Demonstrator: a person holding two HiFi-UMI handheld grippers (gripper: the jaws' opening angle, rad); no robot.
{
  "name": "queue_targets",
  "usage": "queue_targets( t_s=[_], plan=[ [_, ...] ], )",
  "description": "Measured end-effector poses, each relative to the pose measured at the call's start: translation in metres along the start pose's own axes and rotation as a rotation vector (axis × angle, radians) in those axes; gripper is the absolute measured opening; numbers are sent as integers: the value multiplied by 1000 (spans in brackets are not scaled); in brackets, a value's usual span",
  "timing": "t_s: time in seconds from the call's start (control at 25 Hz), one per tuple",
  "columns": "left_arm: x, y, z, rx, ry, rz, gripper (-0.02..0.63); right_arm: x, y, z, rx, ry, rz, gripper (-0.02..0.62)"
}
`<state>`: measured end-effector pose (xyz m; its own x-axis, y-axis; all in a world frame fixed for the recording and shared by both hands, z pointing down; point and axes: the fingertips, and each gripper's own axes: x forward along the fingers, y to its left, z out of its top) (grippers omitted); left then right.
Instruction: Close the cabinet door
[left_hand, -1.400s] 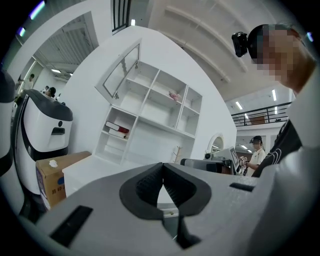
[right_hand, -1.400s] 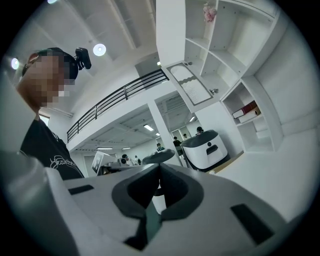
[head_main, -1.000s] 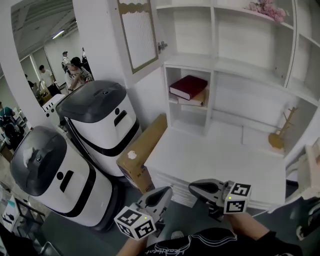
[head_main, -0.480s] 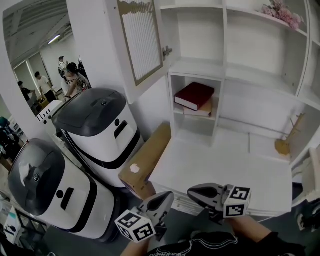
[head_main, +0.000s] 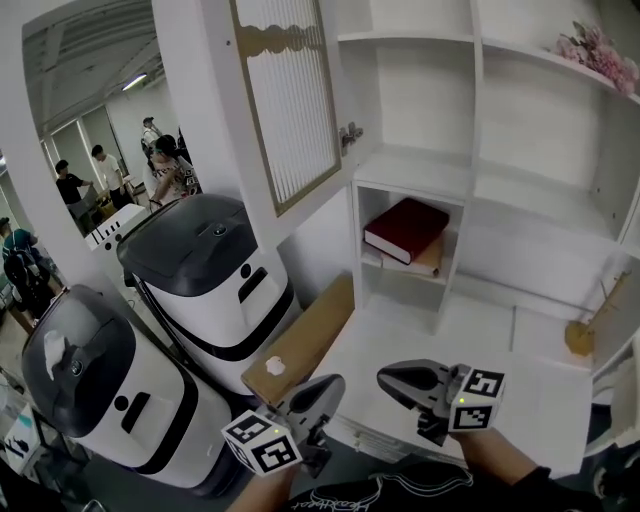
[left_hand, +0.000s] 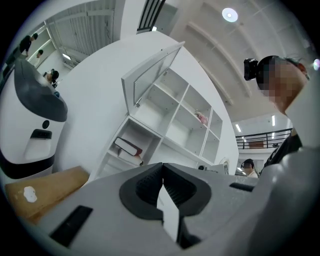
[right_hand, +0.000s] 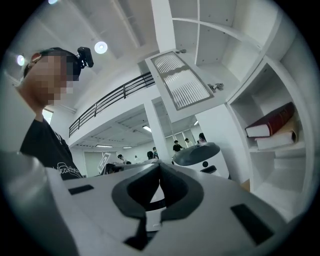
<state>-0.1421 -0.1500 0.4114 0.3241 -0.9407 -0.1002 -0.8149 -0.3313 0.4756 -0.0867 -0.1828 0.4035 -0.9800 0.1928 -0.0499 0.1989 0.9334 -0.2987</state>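
At the upper left of the head view, a few people (head_main: 70, 185) stand in a background room. Below them are two white machines with dark grey domed tops: one (head_main: 100, 400) at the lower left, the other (head_main: 215, 270) just right of it and higher in the frame. A long cardboard box (head_main: 300, 350) leans between the second machine and the white tabletop (head_main: 500, 375).

The cabinet door (head_main: 290, 100), white with a ribbed panel in a gold-edged frame, fills the upper middle. It stands swung wide open toward the left, hinged on its right edge to the white shelf unit (head_main: 420, 170), well above both grippers.

At the bottom centre, the left gripper (head_main: 332, 383) points up the frame toward the tabletop's front edge. In the left gripper view its fingers (left_hand: 147, 185) are pressed together with nothing between them. Just right of it, the right gripper (head_main: 385, 376) points to the left. Its fingers (right_hand: 175, 190) also meet, holding nothing. Neither gripper touches the door.

Right of the door, a red book (head_main: 405, 228) lies on a paler book in a small cubby above the tabletop. At the right edge a wooden stand (head_main: 585, 330) sits on the tabletop, and pink flowers (head_main: 600, 45) sit on the top shelf at the upper right.
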Motion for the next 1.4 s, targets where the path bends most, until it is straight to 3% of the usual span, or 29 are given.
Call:
queue_targets(
  t_s=[0.2, 0.32, 0.56, 0.72, 1.04, 1.4],
  plan=[
    [35, -1, 35, 28, -69, -62, 5, -1, -27, 31, -39, -30, 52, 6],
    [45, 5, 47, 40, -83, -58, 5, -2, -42, 41, -38, -36, 68, 8],
    [46, 28, 57, -2, -76, -91, 8, 12, -54, 58, -58, -61, 71, 6],
    [37, 60, 73, -48, -87, -116, 65, 33, -62, 63, -68, -54, 52, 7],
    [0, 117, 162, -26, -137, -284, 126, 67, -76, 87, -99, -86, -21, 6],
    [-17, 115, 298, 22, -316, -589, 177, 95, -71, 113, -188, -107, -94, 7]
  ],
)
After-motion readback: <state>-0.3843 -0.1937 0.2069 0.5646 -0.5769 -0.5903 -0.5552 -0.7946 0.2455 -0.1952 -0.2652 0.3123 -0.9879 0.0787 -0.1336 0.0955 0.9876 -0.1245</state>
